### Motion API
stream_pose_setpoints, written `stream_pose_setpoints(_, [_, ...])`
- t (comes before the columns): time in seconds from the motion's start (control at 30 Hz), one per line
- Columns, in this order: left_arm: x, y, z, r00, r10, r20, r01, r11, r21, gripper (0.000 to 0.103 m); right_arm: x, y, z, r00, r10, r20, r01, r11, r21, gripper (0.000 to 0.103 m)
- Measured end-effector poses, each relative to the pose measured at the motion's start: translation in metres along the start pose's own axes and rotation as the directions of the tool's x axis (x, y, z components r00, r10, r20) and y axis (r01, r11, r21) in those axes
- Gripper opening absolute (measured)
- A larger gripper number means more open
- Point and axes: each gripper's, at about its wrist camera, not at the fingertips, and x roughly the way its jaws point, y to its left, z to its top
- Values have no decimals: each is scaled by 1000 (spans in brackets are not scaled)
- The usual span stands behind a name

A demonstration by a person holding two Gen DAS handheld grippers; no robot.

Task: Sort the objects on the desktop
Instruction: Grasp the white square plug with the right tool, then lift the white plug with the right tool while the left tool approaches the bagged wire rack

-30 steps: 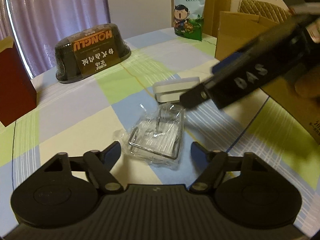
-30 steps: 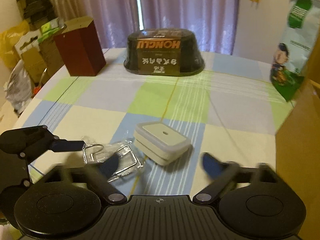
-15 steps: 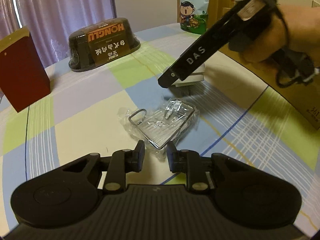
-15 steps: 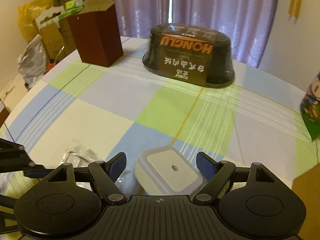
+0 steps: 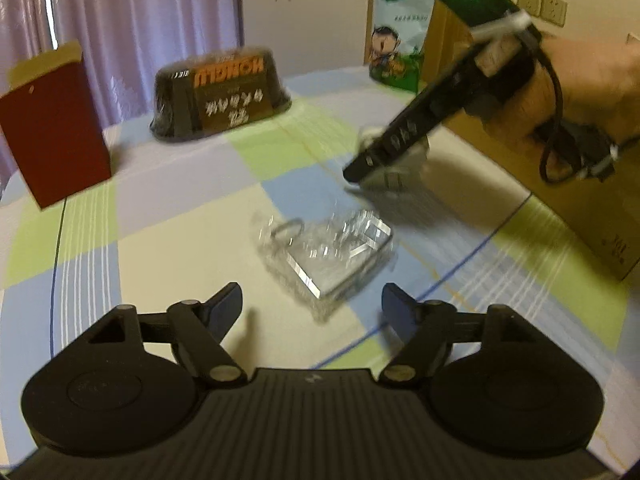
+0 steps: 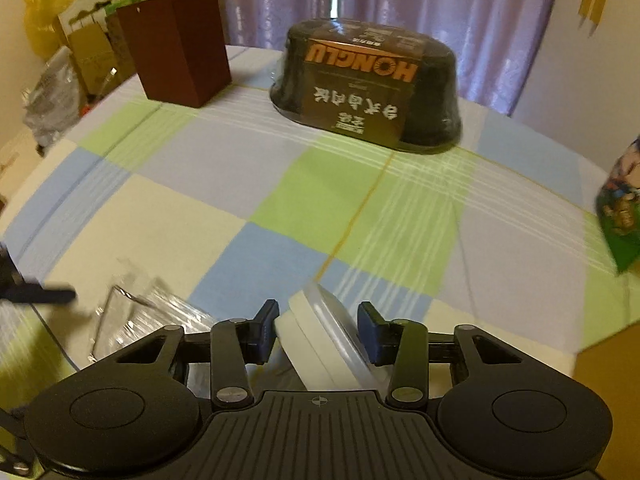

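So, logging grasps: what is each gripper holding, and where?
Right gripper: the white box, tilted, fingers on its two opposite sides. Left gripper: open, nothing held.

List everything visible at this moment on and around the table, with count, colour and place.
White box: one, white with a clear lid, tilted between the right gripper's fingers.
Wire rack in plastic wrap: one, metal in clear plastic, on the tablecloth ahead of the left gripper.
HONGLU tub: one, black with a brown label, far side of the table.
Red box: one, dark red, open top, far left.
Snack bag: one, green and white, far right.
Cardboard box: one, brown, right edge.
Tablecloth: one, green, blue and cream checks.
Left gripper: black, open.
Right gripper: black, closed on the white box.
Hand: one, holding the right gripper.
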Motion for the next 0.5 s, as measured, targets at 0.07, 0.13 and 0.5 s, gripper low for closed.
stream_pose_setpoints(0.07, [5,-3,8,1000,-6,14,5,1000,30,81,-6,1,-5,1000,-27,-9,28,999,18,34])
stream_pose_setpoints(0.13, [13,-7,15,1000,-17,21,15,998,67,82,-14,3,-12,998,-54,-14,54,998,36,31])
stream_pose_setpoints(0.5, [39,-19,20,998,-30,-48,38,981,190,59,-47,23,-63,991,-126,-38,128,990,53,30])
